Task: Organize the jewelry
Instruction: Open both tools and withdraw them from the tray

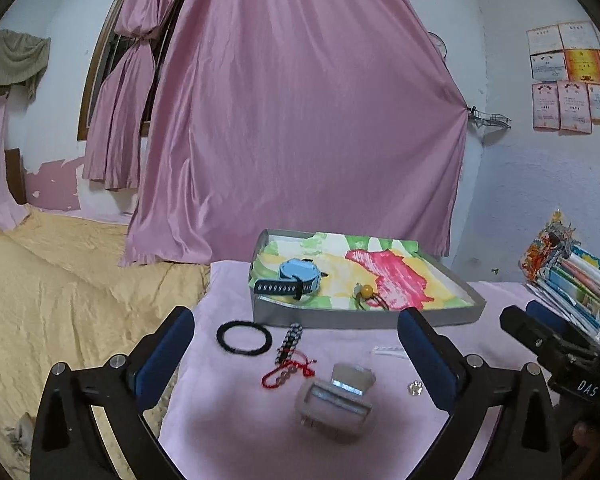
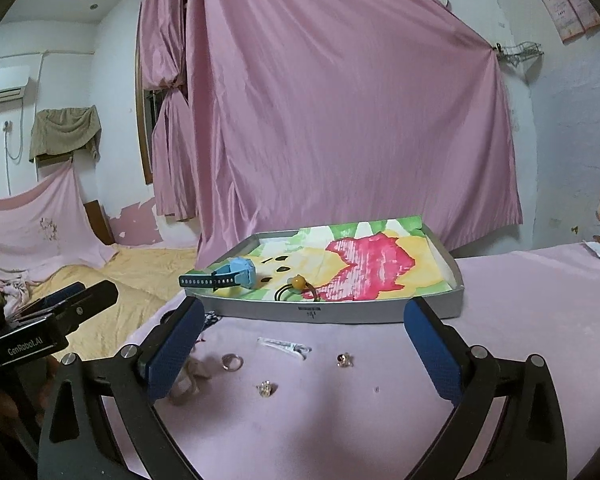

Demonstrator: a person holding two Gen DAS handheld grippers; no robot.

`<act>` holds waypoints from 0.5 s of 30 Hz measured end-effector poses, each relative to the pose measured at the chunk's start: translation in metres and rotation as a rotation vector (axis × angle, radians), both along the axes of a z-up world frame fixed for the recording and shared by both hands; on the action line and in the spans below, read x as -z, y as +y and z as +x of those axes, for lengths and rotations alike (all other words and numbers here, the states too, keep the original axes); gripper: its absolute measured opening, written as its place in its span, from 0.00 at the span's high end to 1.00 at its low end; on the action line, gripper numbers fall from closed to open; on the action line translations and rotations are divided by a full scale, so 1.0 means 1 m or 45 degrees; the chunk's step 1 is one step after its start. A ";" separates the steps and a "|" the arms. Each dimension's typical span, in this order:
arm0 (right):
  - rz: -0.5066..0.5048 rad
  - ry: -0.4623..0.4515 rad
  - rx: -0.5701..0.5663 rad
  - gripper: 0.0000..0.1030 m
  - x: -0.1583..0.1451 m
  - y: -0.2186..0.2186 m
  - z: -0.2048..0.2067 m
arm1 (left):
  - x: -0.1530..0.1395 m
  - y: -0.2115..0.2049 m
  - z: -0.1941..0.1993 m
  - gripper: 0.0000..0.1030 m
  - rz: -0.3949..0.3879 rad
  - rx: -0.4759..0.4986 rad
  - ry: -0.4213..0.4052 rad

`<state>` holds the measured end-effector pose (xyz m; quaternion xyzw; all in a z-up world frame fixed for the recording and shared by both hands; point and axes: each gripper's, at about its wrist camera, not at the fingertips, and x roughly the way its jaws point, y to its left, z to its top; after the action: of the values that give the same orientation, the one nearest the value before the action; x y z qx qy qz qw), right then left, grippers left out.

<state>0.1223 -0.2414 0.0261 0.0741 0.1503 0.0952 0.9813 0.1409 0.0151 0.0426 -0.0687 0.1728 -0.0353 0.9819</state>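
left wrist view
left gripper (image 1: 296, 334): jaws spread wide, blue pads well apart, nothing pinched between them
tray (image 1: 364, 318): grey, shallow, lined with a flower-print sheet, at the far side of the pink cloth (image 1: 228, 432)
watch (image 1: 298, 276): light blue case with dark strap, lying in the tray's left part
amber bead cord (image 1: 367, 293): in the tray, just right of the watch, near the front wall
black ring bracelet (image 1: 243, 338): flat on the cloth, in front of the tray's left corner
dark bead strand (image 1: 290, 342): just right of the black ring, running toward the camera
red cord bracelet (image 1: 288, 372): on the cloth, near end of the bead strand, with pale beads on it
clear box (image 1: 336, 400): blurred, on the cloth between the fingers, whether it rests flat i cannot tell
small shiny piece (image 1: 415, 388): on the cloth beside the right finger
other gripper (image 1: 548, 340): dark body at the right edge

right wrist view
right gripper (image 2: 304, 328): jaws released and wide, empty
tray (image 2: 340, 312): straight ahead, watch (image 2: 236, 274) at its left end with the strap over the rim, amber bead cord (image 2: 298, 284) near the front wall
clip (image 2: 286, 346): pale, on the cloth in front of the tray
ring (image 2: 232, 361): on the cloth near the left finger
two small ornaments: one (image 2: 266, 389) near centre, one (image 2: 345, 359) further right, apart from each other
left gripper (image 2: 76, 300): at the left edge, dark
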 end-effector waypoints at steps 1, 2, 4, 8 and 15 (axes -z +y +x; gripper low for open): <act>-0.011 -0.010 -0.001 0.05 0.001 0.000 -0.004 | 0.003 0.000 -0.002 0.01 0.002 0.000 0.000; -0.028 -0.020 -0.002 0.04 0.001 0.001 -0.007 | 0.004 0.000 -0.005 0.01 0.004 0.001 0.003; -0.064 -0.035 -0.002 0.02 0.003 0.004 -0.012 | 0.009 0.001 -0.010 0.01 0.009 0.000 0.004; -0.107 -0.032 -0.009 0.02 0.006 0.007 -0.018 | 0.018 0.001 -0.021 0.01 0.033 0.004 0.005; -0.115 0.036 -0.010 0.02 0.017 0.004 -0.021 | 0.032 -0.001 -0.028 0.01 0.071 0.040 0.053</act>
<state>0.1009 -0.2372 0.0095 0.0306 0.1684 0.0910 0.9810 0.1134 0.0138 0.0109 -0.0392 0.1950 -0.0443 0.9790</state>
